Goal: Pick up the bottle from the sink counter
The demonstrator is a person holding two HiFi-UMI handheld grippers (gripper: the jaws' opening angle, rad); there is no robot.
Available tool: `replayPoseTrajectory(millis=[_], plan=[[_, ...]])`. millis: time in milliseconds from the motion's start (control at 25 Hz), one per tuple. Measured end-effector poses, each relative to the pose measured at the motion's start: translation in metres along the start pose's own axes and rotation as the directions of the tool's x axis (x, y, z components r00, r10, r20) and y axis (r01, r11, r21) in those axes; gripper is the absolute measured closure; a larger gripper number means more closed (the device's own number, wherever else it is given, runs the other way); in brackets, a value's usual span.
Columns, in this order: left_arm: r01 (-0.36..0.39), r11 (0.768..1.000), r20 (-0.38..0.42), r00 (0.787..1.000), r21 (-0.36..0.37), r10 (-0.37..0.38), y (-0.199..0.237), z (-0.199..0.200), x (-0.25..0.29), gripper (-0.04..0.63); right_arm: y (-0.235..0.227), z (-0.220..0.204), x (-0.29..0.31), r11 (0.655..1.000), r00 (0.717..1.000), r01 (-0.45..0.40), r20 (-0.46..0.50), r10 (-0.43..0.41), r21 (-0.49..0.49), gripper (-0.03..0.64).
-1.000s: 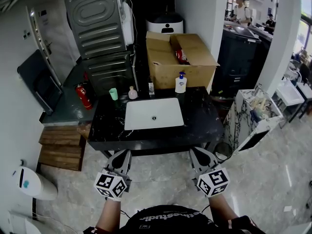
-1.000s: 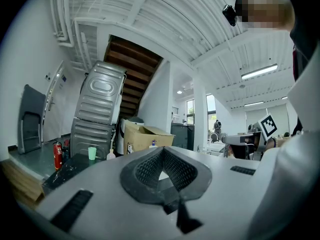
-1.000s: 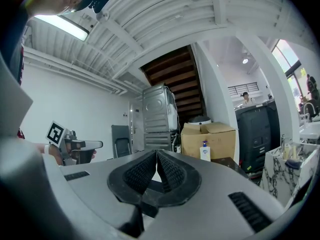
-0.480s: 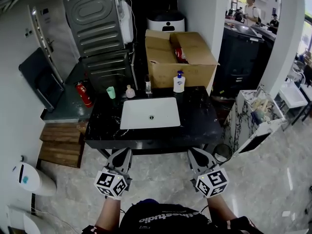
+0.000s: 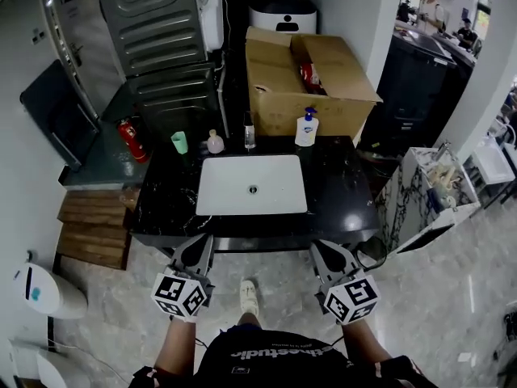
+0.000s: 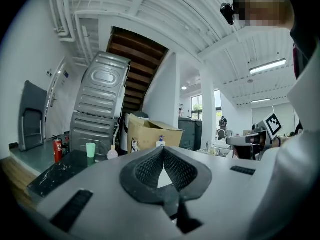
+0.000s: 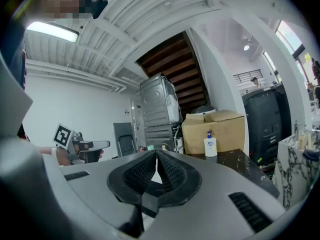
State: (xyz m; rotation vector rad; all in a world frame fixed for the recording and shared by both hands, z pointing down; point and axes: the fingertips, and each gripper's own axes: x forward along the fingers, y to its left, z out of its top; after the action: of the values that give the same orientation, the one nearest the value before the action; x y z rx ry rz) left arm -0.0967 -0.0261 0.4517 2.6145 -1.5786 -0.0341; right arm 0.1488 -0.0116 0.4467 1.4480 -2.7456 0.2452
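On the black sink counter [image 5: 339, 196], behind the white basin [image 5: 252, 186], stand a white pump bottle [image 5: 305, 129] with a blue top, a slim dark bottle [image 5: 250, 132] and a small pink bottle [image 5: 215, 142]. The pump bottle [image 7: 210, 144] also shows ahead of the right jaws, and small in the left gripper view as the pump bottle [image 6: 160, 142]. My left gripper [image 5: 196, 250] and right gripper [image 5: 329, 253] hover side by side just short of the counter's front edge. Both are shut and hold nothing, well apart from the bottles.
A green cup [image 5: 179, 142] stands left of the pink bottle. An open cardboard box [image 5: 311, 79] sits behind the counter, a grey machine [image 5: 157, 31] at back left. A red extinguisher [image 5: 130, 138] stands left, a marbled cabinet [image 5: 424, 188] right. A shoe [image 5: 249, 296] shows below.
The view has come closer to the counter, so both grippers now sit nearer its front edge. A shoe has appeared on the floor between them. The jaws stay shut.
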Motion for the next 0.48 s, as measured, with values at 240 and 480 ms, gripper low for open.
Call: replayPoseTrajectory(millis=[240,480], plan=[[0.013,1.000,0.021,1.000,0.013,-0.014,0.087,0.010,0.072,0.580,-0.020,0.021,0.106,1.000,1.000,0.006,-0.010,-0.007,-0.027,0.574],[0.046,0.998,0.019,0.999,0.038,-0.047,0.167,0.026,0.136,0.578,-0.021,0.051,0.209,0.999,1.000,-0.014,0.013,0.015,-0.051,0.574]])
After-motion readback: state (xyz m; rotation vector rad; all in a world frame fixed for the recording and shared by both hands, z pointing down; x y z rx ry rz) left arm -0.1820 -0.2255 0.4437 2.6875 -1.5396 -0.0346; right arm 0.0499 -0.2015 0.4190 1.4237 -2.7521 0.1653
